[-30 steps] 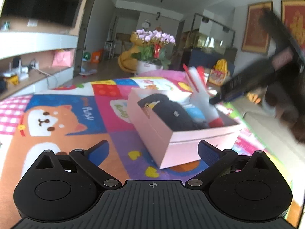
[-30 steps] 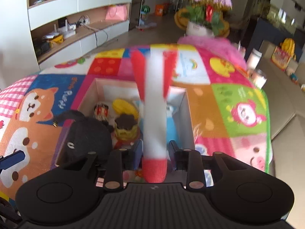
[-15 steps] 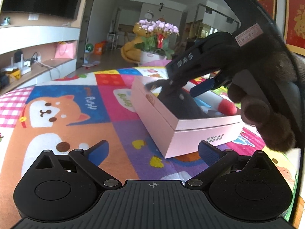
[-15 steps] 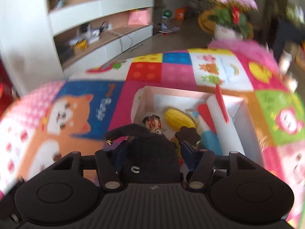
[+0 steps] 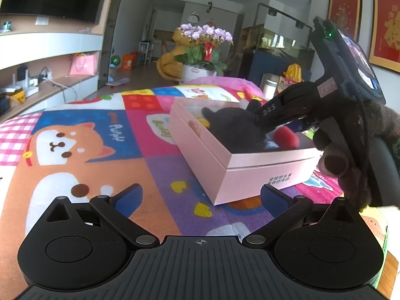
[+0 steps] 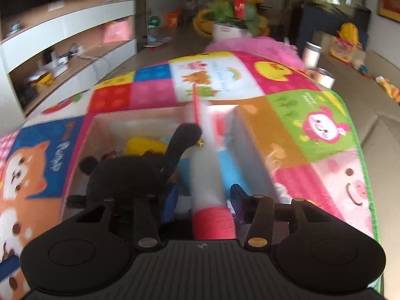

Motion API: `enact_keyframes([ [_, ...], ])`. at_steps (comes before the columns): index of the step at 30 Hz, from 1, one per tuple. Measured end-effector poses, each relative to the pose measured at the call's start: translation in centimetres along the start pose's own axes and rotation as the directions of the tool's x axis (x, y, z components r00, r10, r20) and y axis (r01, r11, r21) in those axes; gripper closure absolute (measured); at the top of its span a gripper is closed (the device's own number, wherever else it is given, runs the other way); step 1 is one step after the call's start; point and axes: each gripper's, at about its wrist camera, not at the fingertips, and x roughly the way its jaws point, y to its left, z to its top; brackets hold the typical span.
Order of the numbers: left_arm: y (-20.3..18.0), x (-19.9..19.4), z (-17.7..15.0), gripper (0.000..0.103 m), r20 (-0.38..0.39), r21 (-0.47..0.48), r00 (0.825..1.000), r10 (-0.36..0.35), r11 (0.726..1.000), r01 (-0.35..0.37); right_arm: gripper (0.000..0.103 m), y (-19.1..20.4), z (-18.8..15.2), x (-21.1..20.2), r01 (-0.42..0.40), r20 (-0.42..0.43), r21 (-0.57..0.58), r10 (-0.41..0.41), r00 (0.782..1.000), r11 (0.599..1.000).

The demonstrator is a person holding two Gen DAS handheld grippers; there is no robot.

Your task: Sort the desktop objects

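A pink box [image 5: 250,175] sits on the colourful mat. In it lie a black plush toy [image 5: 232,127], a yellow toy [image 6: 145,145] and a white tube toy with a red end [image 6: 207,187]. My right gripper [image 6: 203,200] reaches down into the box's near end. Its jaws are closing with the tube's red end between them, and a gap still shows at the left pad. The black plush [image 6: 130,175] lies just left of it. In the left wrist view the right gripper [image 5: 265,130] dips behind the plush. My left gripper [image 5: 200,197] hovers open and empty before the box.
The play mat [image 5: 100,150] covers the surface and ends at a green border [image 6: 362,150] on the right. A hand in a dark furry glove [image 5: 350,155] holds the right gripper. Metal cups [image 6: 310,52] stand past the mat's far corner. Potted flowers [image 5: 202,47] and wall shelves lie beyond.
The right gripper let go of the upright tube toy, which now lies in the box. It passed over the black plush, sank lower and moved right around the tube's red end. The left gripper stayed put.
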Motion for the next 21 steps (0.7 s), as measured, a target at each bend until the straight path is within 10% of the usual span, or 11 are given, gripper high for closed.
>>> enact_keyframes([
  [9, 0.3, -0.3, 0.2, 0.0, 0.01, -0.026, 1.0, 0.003, 1.0, -0.003, 0.06, -0.5, 1.2, -2.6, -0.046, 0.109, -0.048, 0.051, 0.993, 0.998],
  [21, -1.5, 1.3, 3.3, 0.0, -0.056, 0.011, 0.998, 0.009, 1.0, -0.009, 0.06, -7.2, -0.7, -0.6, 0.083, 0.114, 0.06, -0.089, 0.989, 0.995],
])
